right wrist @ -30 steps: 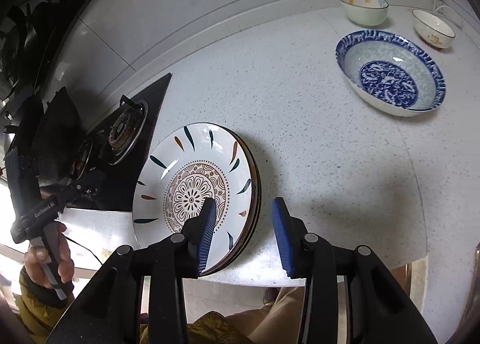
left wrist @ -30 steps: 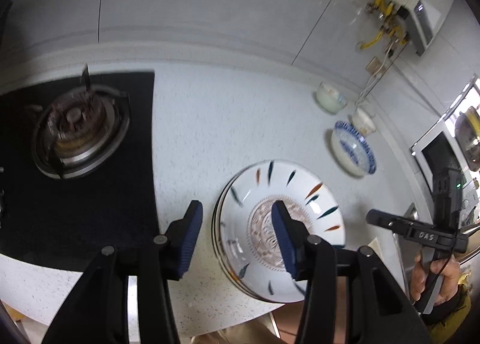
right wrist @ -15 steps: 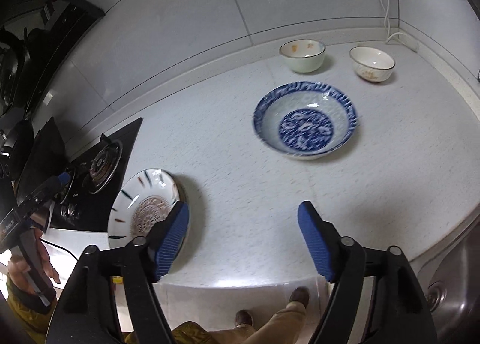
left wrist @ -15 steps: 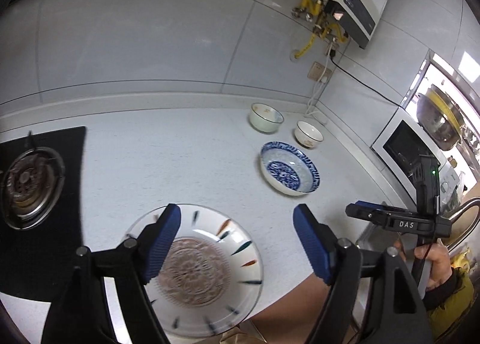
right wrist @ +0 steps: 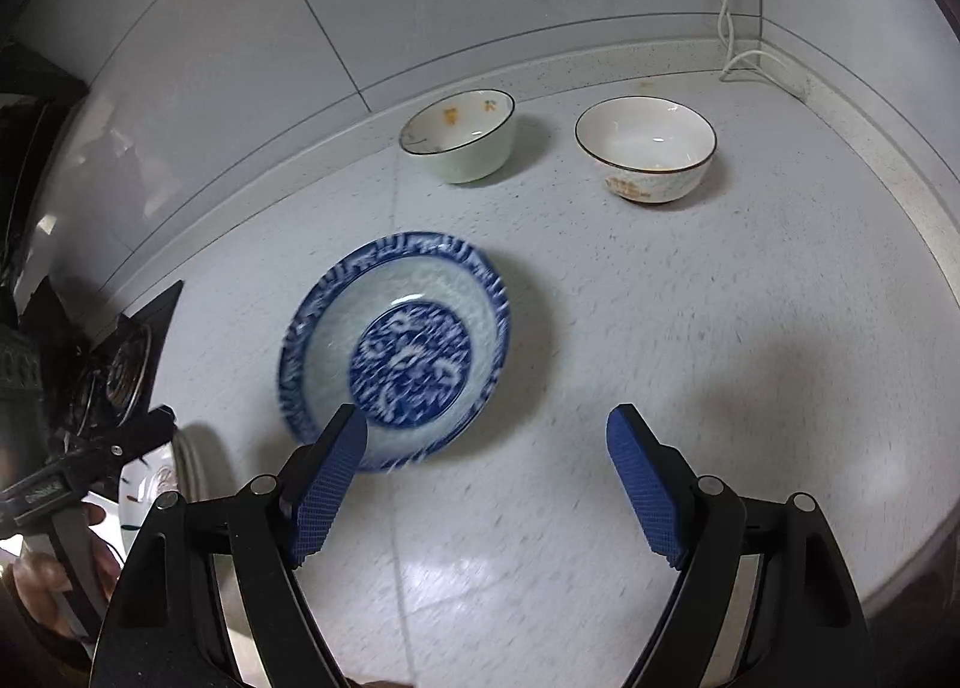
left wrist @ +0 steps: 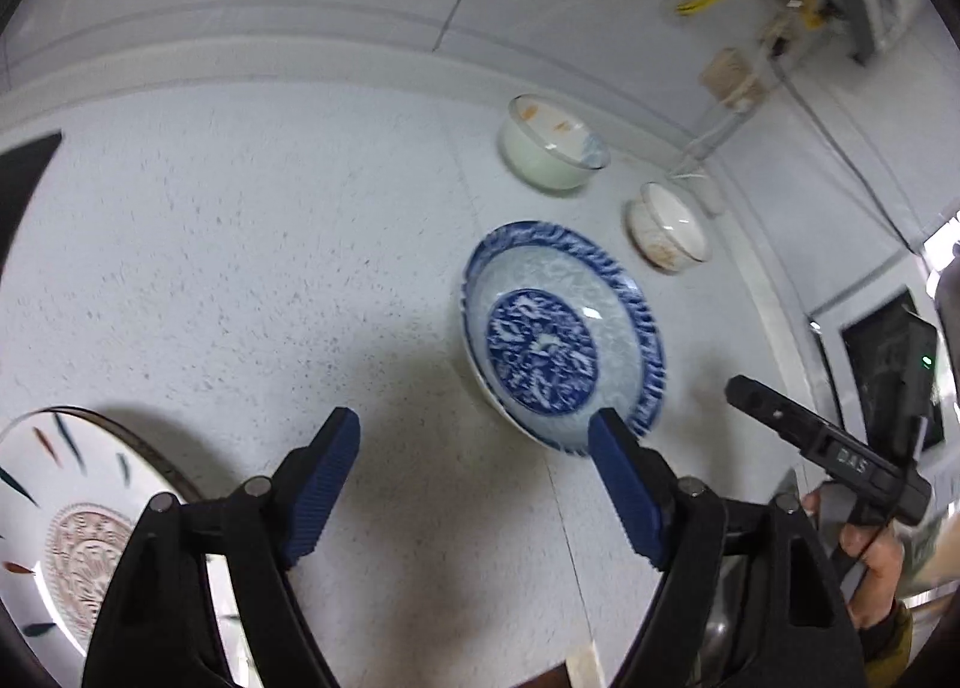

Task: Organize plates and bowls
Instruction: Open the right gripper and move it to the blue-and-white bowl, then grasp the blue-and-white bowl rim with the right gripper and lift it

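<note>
Well, bare surface (right wrist: 690,328) spreads around the blue patterned bowl (right wrist: 396,346), which sits empty mid-surface. Behind it, near the wall, two small bowls (right wrist: 459,136) stand apart, empty. Stacked plates (left wrist: 66,526) lie left of it. Left gripper (left wrist: 474,478) stands wide, empty; right gripper (right wrist: 486,484) fingers opening, holding nothing.

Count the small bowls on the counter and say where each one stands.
2. The green bowl stands by the back wall, behind the blue dish. The white bowl stands to its right, nearer the corner. None seems hidden, though the views cut off the counter's ends.
</note>
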The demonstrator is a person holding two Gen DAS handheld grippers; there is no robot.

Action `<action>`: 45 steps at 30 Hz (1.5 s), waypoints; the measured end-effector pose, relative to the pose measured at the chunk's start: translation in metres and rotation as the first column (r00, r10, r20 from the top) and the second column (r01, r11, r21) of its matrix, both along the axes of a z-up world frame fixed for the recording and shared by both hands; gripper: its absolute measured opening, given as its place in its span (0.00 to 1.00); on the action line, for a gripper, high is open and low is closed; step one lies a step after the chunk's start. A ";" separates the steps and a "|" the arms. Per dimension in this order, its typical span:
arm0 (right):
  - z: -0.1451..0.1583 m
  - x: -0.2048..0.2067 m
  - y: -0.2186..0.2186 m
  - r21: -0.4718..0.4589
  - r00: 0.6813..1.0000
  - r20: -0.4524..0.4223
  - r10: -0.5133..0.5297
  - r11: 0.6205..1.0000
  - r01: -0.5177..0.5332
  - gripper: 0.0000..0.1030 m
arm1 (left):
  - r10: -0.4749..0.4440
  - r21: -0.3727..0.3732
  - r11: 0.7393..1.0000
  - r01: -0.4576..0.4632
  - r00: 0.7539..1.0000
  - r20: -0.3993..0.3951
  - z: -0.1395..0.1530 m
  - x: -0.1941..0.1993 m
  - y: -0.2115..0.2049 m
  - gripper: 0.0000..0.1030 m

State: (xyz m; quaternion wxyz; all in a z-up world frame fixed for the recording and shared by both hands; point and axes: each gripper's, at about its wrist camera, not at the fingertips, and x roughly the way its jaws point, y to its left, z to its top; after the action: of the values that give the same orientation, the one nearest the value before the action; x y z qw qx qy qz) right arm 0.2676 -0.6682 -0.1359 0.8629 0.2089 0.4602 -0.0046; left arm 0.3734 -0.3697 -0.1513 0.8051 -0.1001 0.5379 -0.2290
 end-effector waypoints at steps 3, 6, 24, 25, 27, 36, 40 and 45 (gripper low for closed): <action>-0.015 0.025 -0.008 0.001 0.999 -0.031 0.039 0.999 -0.039 0.76 | 0.047 0.027 0.999 -0.045 0.998 -0.051 -0.023 0.021 -0.010 0.76; -0.030 0.047 -0.007 0.020 0.994 -0.060 0.087 0.996 -0.086 0.76 | 0.105 0.038 0.994 -0.101 0.988 -0.109 -0.045 0.043 -0.017 0.75; -0.078 0.094 -0.009 0.149 0.961 -0.155 0.231 0.967 -0.209 0.13 | 0.065 0.083 0.995 -0.048 0.974 -0.215 -0.079 0.076 -0.053 0.49; -0.078 0.094 -0.010 0.154 0.960 -0.153 0.234 0.965 -0.210 0.11 | 0.059 0.059 0.997 -0.046 0.971 -0.230 -0.081 0.077 -0.052 0.34; -0.079 0.094 -0.010 0.169 0.959 -0.149 0.240 0.962 -0.214 0.08 | 0.038 -0.049 0.997 -0.057 0.943 -0.331 -0.095 0.081 -0.055 0.10; -0.068 0.076 -0.008 0.167 0.964 -0.131 0.232 0.964 -0.209 0.08 | 0.045 -0.058 0.996 -0.066 0.949 -0.311 -0.075 0.058 -0.059 0.09; -0.052 0.046 -0.003 0.163 0.968 -0.104 0.229 0.964 -0.211 0.08 | 0.016 -0.065 0.997 -0.038 0.952 -0.307 -0.059 0.026 -0.057 0.09; -0.057 0.006 0.005 0.178 0.965 -0.126 0.228 0.963 -0.204 0.09 | -0.008 -0.048 0.999 -0.008 0.940 -0.340 -0.067 -0.015 -0.055 0.10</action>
State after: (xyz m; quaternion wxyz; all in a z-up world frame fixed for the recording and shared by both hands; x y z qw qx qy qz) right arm 0.2732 -0.6635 -0.1932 0.8023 0.2262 0.5408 0.1123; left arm 0.3581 -0.4249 -0.2187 0.6974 -0.1575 0.6632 -0.2212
